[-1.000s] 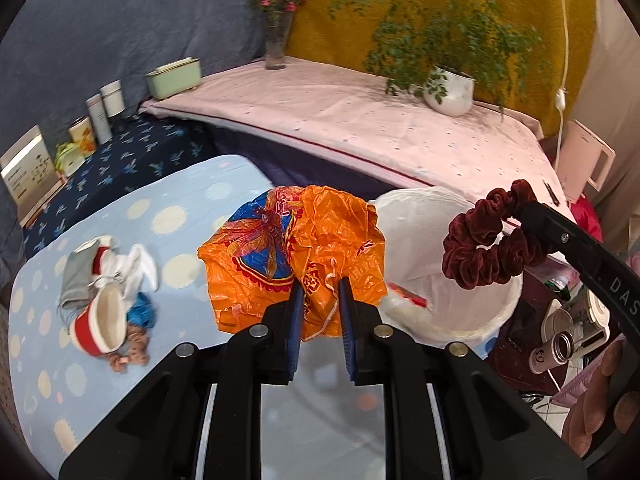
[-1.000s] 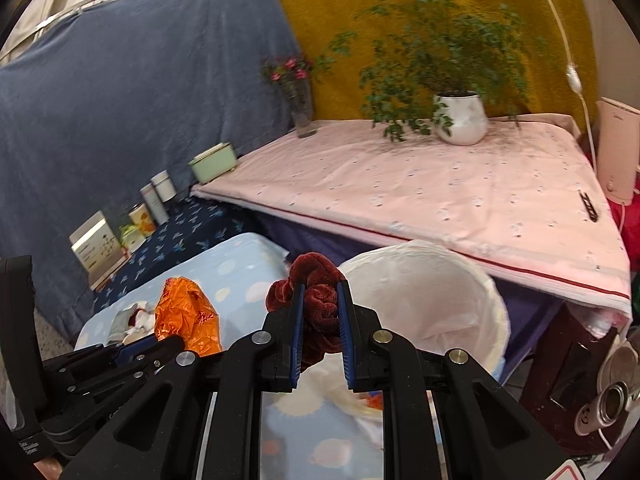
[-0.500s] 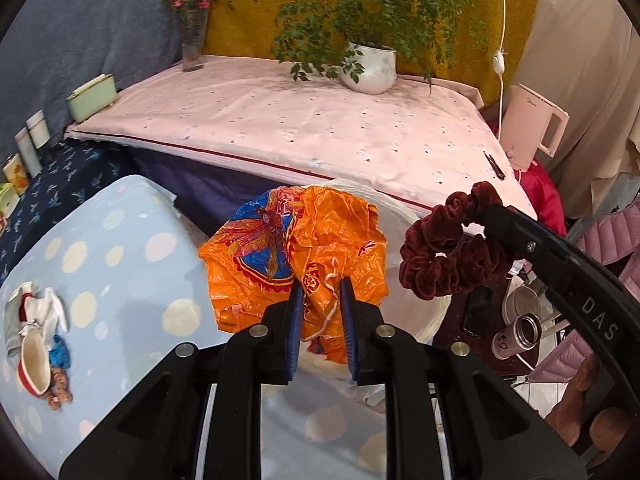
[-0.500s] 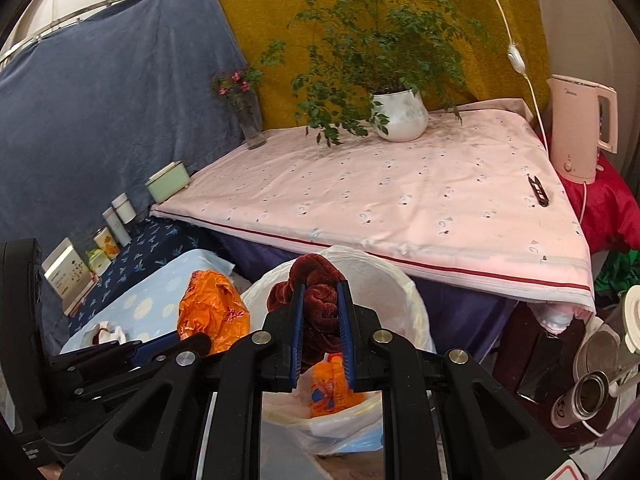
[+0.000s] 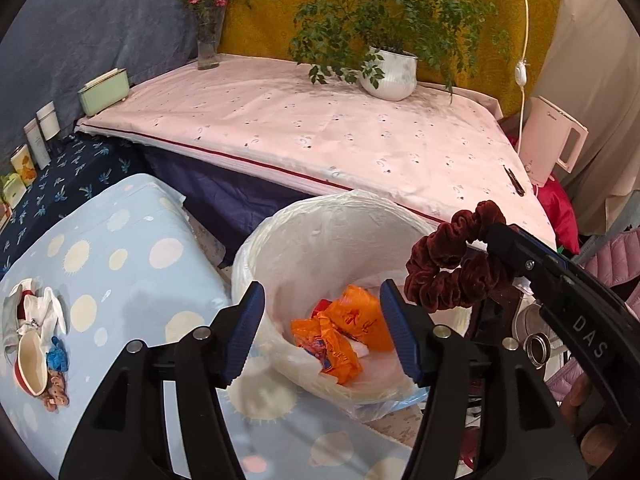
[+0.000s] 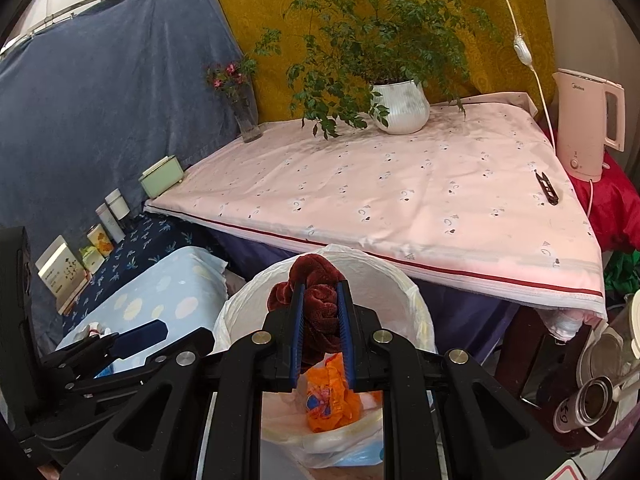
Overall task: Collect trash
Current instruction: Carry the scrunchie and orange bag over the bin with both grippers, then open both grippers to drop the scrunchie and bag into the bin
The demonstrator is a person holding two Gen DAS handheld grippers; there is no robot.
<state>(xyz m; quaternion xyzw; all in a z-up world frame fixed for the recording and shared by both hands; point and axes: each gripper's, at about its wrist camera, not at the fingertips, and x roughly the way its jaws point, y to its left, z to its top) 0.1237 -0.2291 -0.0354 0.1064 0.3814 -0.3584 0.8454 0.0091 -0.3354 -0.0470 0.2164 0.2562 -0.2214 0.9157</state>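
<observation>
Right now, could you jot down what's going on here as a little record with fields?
bin: white-lined trash bin beside the blue dotted table
in bin: crumpled orange bag
left gripper: above the bin, opening, nothing between its fingers
right gripper: shut on dark red scrunchie, held above the bin
left on table: small heap of bits

Pink-covered table (image 5: 320,136) with potted plant (image 5: 390,76), vase (image 5: 208,46)
</observation>
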